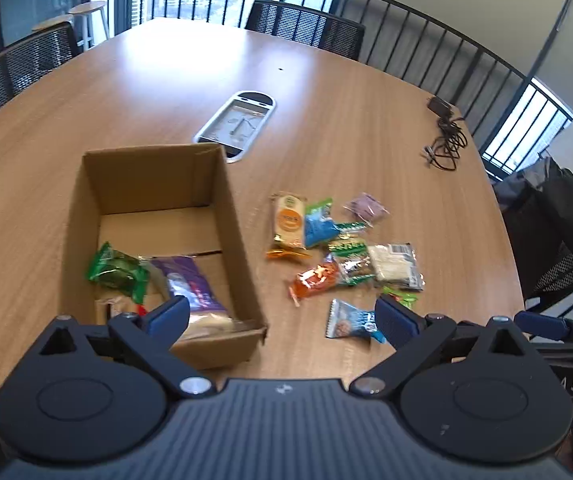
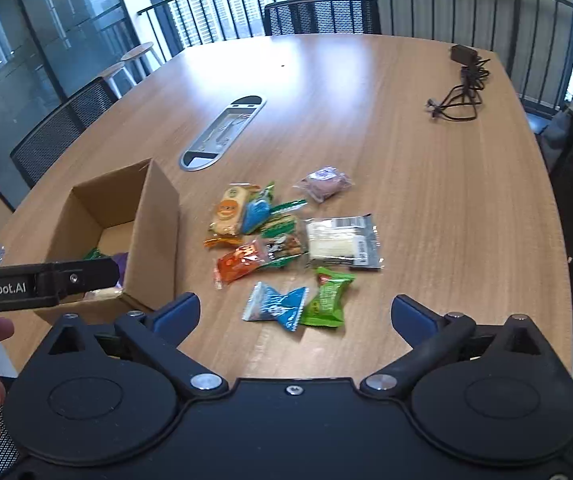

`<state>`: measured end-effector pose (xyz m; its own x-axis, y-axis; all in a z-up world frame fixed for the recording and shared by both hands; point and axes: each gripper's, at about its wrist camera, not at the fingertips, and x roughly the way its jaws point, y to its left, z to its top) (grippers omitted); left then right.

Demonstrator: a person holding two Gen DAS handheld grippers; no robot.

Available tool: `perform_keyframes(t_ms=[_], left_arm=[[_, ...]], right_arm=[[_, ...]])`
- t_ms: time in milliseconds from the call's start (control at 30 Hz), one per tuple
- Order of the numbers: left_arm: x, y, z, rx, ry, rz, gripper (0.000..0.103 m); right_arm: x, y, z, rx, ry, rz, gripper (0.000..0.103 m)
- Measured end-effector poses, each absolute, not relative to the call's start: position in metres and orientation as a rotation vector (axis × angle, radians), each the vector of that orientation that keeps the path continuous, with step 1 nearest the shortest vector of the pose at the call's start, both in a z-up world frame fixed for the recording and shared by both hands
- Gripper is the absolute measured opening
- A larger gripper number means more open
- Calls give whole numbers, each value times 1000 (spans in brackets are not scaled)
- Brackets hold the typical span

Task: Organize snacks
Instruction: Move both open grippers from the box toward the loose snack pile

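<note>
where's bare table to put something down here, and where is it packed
Bare wood lies beyond the cable hatch toward the far chair, and between the snack pile and the black cable. The cardboard box has bare floor in its far half. Crowded: the snack pile beside the box, and the box's near end.

L claw (image 1: 282, 316) open; snacks (image 1: 342, 248) beside box (image 1: 222, 200).

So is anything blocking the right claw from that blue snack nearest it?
Nothing visible. The right gripper is open above the table, the blue snack lies in the clear just ahead, and a green snack sits beside it.
</note>
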<state>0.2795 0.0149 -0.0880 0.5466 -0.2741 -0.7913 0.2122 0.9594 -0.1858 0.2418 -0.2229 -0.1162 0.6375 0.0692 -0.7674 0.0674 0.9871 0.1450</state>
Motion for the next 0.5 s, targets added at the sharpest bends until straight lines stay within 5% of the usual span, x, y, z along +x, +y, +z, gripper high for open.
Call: perform_keyframes(t_ms=[500], left_arm=[[280,-18,-94,-113,981,-320,99]], right_arm=[[241,-257,-125,180,910,-17,103]])
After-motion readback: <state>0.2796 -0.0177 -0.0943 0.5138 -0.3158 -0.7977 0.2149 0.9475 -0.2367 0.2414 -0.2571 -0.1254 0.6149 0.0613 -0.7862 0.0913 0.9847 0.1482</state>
